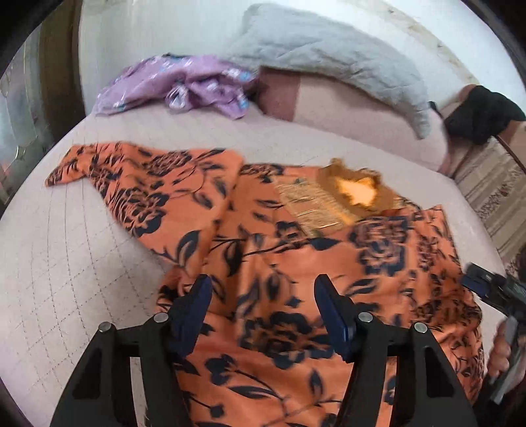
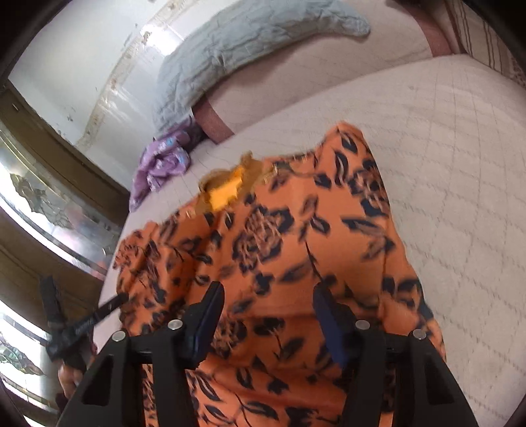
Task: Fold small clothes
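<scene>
Left tongs [image 1: 263, 289] and right tongs [image 2: 268, 297] spread above orange floral garment [image 1: 296, 262], bare quilted bed [image 1: 65, 262] either side

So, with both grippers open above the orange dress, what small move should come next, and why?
Probably lower the left gripper and close it on the orange floral-print dress. Both it and the right gripper hang open, holding nothing, and one sleeve is spread out on the quilted bedcover, unfolded.

A bed [image 1: 82, 262] with a pale quilted cover fills the room. Behind it rises a white wall [image 1: 164, 29]; a grey pillow [image 1: 328, 56] lies at its head, daylight brightening the wall.
</scene>
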Available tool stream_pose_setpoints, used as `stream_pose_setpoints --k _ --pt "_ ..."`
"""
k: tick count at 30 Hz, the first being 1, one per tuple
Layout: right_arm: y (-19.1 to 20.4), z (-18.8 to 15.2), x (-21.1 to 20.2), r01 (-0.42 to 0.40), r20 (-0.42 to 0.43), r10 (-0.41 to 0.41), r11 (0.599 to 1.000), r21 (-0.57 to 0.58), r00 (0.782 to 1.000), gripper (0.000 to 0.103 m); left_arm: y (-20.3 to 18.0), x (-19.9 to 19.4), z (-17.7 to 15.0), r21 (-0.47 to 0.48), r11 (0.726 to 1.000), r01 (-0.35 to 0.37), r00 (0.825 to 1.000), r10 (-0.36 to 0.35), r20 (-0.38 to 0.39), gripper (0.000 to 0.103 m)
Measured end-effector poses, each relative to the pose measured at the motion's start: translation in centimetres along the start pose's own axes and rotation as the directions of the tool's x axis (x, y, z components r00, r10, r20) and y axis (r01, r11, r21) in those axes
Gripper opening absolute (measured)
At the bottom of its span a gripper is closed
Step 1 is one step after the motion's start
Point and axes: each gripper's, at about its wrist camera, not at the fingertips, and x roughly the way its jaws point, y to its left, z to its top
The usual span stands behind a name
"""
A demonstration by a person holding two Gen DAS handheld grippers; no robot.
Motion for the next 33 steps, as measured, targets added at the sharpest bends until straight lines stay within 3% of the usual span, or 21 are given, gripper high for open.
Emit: stream_pose_setpoints --k 3,7,10,14,18,21,23,27,33 --pt "-0.9 0.2 1.1 0.007 -0.026 -0.006 0.999 0.048 1.000 0.058 -1.4 -0.2 -0.2 0.056 0.998 -0.011 1.000 0.010 0.018 0.066" --pt "-1.6 -0.1 2.4 0.059 -0.081 -0.054 0.996 0.066 0.995 0.043 -0.5 3.5 0.1 0.006 1.000 -0.022 0.994 0.022 -0.108 0.066" --pt "-1.6 0.0 2.4 0.072 -0.087 -0.067 0.995 0.062 0.994 0.043 1.3 5.5 0.0 -0.092 0.995 0.030 0.981 -0.047 -0.188 0.054" --pt "-1.4 0.0 2.8 0.084 -0.093 -0.078 0.995 0.058 0.993 0.043 1.5 5.5 0.7 -0.122 0.987 0.103 0.975 -0.124 -0.185 0.040" --pt "-1.3 0.0 2.9 0.088 -0.092 -0.082 0.994 0.058 0.992 0.043 0.6 6.2 1.6 -0.086 0.995 0.048 0.978 -0.065 -0.198 0.040" --pt "-1.3 0.0 2.9 0.088 -0.092 -0.082 0.994 0.058 0.992 0.043 0.8 6.8 2.1 -0.091 0.994 0.057 0.977 -0.074 -0.201 0.036" --pt "-1.3 0.0 2.8 0.089 -0.092 -0.083 0.994 0.057 0.992 0.043 0.6 6.8 2.7 -0.063 0.997 0.048 0.979 -0.060 -0.193 0.003" --pt "-1.2 0.0 3.0 0.094 -0.090 -0.089 0.994 0.051 0.992 0.043 0.1 6.0 4.5 0.038 0.999 0.021 0.988 -0.015 -0.151 0.004" --pt "-0.8 -0.1 3.2 0.113 -0.081 -0.111 0.993 0.025 0.991 0.043 1.0 4.9 8.3 0.151 0.982 -0.114 0.986 0.131 -0.106 0.003"
